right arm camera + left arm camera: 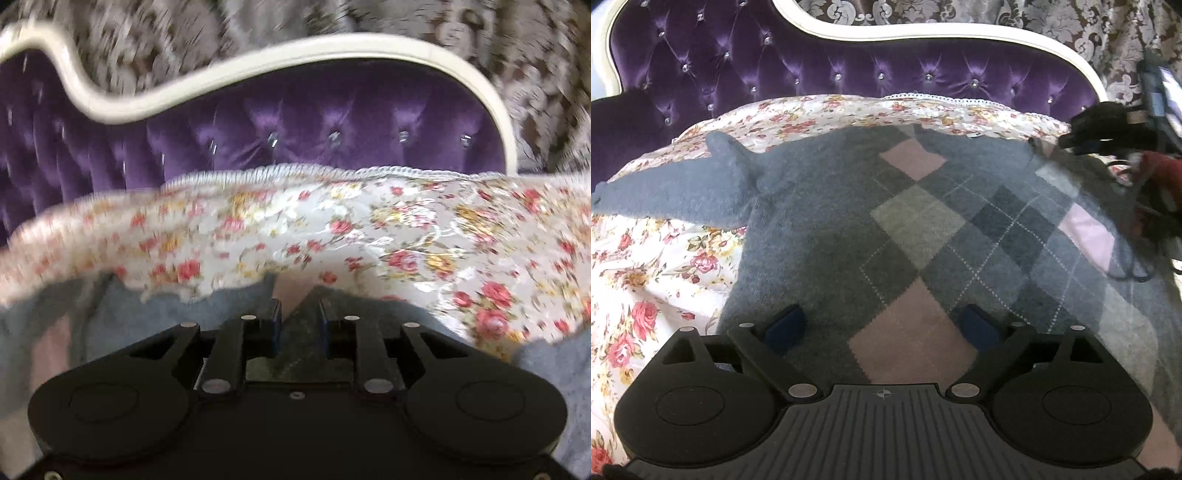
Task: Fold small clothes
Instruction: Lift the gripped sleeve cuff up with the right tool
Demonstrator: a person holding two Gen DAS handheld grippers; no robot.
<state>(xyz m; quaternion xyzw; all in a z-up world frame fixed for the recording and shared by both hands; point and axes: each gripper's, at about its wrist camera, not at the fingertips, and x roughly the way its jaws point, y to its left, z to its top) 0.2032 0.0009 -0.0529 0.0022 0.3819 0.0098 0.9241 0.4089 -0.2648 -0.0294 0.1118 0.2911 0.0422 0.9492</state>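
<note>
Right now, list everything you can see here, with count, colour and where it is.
sweater: one, grey with pink and pale argyle diamonds, spread on the bedspread, one sleeve out to the side
bedspread: one, white with red and yellow roses, covering the bed
headboard: one, purple tufted, cream frame, behind the bed
curtain: one, brown and silver pattern, behind the headboard
left gripper: one, black, jaws wide over the sweater
right gripper: one, black, jaws narrow with sweater fabric between them
</note>
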